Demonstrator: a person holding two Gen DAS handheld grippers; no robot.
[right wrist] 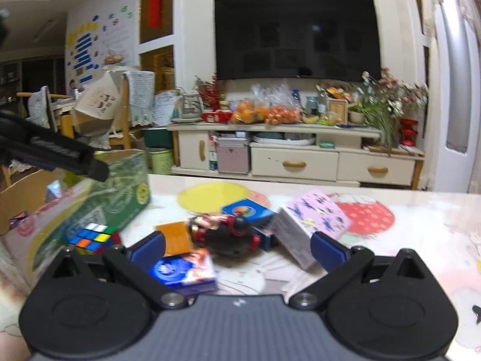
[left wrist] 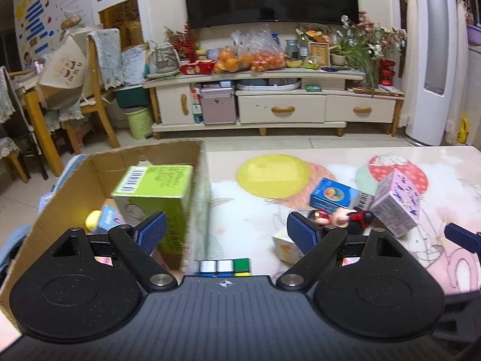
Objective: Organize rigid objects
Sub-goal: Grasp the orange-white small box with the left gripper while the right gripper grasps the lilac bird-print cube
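My left gripper (left wrist: 227, 233) is open and empty above the right wall of the cardboard box (left wrist: 198, 180), which holds a green carton (left wrist: 156, 192). A Rubik's cube (left wrist: 224, 266) lies just below it on the table. My right gripper (right wrist: 237, 248) is open and empty over a pile: a blue and white box (right wrist: 185, 270), an orange card (right wrist: 176, 237), a red and black toy figure (right wrist: 225, 230), a blue box (right wrist: 248, 212) and a pink patterned box (right wrist: 312, 225). The Rubik's cube (right wrist: 90, 237) sits left of it, beside the cardboard box (right wrist: 120, 198).
The table (left wrist: 255, 210) has a glossy patterned cover with a yellow circle (left wrist: 270, 174). A TV stand (left wrist: 270, 108) with drawers stands beyond the table, a chair (left wrist: 93, 90) to the left. The left gripper's finger (right wrist: 60, 153) crosses the right wrist view's left side.
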